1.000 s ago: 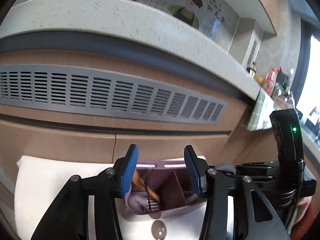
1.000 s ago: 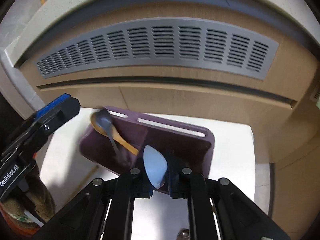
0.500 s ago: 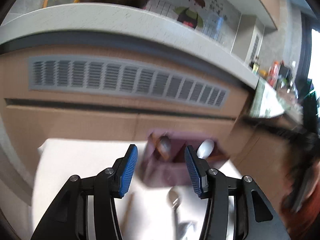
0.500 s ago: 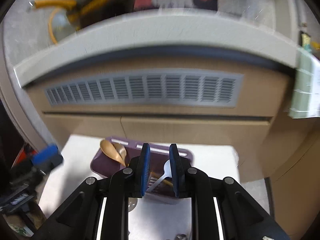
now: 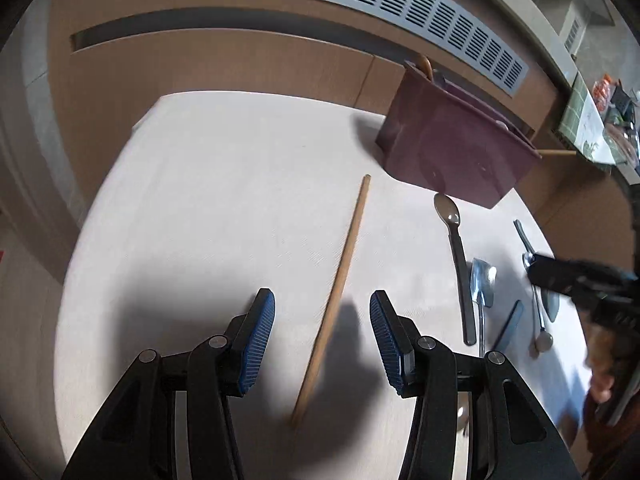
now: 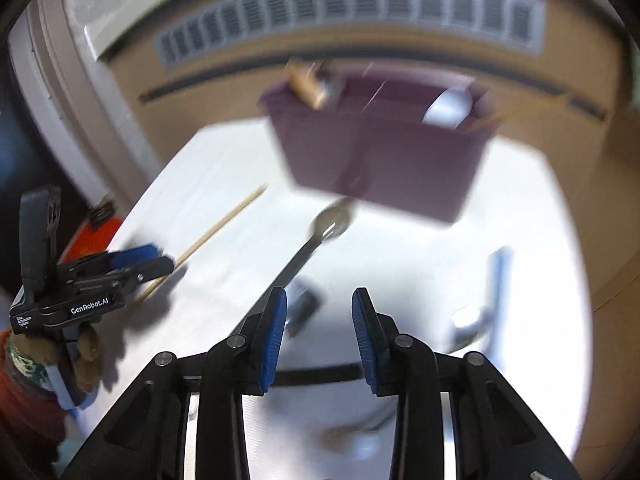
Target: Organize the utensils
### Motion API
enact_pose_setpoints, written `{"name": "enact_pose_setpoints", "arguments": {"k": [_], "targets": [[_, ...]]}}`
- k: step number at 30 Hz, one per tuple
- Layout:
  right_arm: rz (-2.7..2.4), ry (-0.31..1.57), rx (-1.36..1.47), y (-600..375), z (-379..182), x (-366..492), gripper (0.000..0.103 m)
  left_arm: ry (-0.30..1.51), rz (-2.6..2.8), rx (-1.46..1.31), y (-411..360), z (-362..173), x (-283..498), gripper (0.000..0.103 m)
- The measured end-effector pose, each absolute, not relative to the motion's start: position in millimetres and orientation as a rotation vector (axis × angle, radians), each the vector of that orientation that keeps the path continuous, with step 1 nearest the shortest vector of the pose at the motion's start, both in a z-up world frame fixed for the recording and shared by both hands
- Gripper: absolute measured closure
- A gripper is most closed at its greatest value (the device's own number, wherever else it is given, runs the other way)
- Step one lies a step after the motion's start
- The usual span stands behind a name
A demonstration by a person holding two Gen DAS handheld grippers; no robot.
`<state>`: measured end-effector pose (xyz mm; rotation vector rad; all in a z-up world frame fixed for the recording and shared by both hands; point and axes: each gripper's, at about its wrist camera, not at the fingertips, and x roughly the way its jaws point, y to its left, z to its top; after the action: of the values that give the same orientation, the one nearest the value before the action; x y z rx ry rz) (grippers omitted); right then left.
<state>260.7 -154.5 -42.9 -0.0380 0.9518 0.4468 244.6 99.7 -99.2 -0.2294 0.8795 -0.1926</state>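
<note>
My left gripper is open and empty, its jaws on either side of a long wooden chopstick that lies on the white table. A purple utensil holder stands at the far right with a wooden spoon in it. A dark-handled spoon, a small metal spade-shaped spoon and several more utensils lie to the right. My right gripper is open and empty above the table, near the dark-handled spoon. The holder holds a white spoon.
A wooden cabinet front with a grey vent grille runs behind the table. The right gripper shows at the right edge in the left wrist view. The left gripper shows at the left in the right wrist view. The right wrist view is blurred.
My right gripper let go of the white spoon, which now stands in the holder, and opened. Both grippers drew back from the holder and tilted down toward the table.
</note>
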Motion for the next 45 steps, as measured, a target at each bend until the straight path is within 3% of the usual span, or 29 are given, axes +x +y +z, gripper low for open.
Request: {"name": "enact_pose_setpoints", "arguments": {"k": [8, 18, 22, 26, 36, 45], "targets": [[0.593, 1.026, -0.066, -68.8, -58.8, 274.6, 0.071, 0.731, -0.003, -0.389, 160.3, -68.9, 225.3, 0.053], [0.395, 1.074, -0.039, 6.3, -88.3, 325.7, 0.072, 0.730, 0.035, -0.471, 200.7, -73.6, 210.8, 0.053], [0.392, 1.015, -0.218, 20.9, -90.2, 312.2, 0.089, 0.735, 0.026, -0.492, 200.4, -76.4, 212.9, 0.052], [0.481, 1.041, -0.190, -0.4, -87.6, 300.0, 0.097, 0.746, 0.006, -0.482, 188.3, -75.2, 214.3, 0.053], [0.440, 0.945, 0.060, -137.9, -41.6, 267.6, 0.099, 0.814, -0.103, -0.384, 123.6, -72.1, 226.8, 0.053], [0.285, 0.935, 0.165, -243.8, -66.2, 225.9, 0.099, 0.866, -0.488, -0.062, -18.7, -77.3, 235.9, 0.052]]}}
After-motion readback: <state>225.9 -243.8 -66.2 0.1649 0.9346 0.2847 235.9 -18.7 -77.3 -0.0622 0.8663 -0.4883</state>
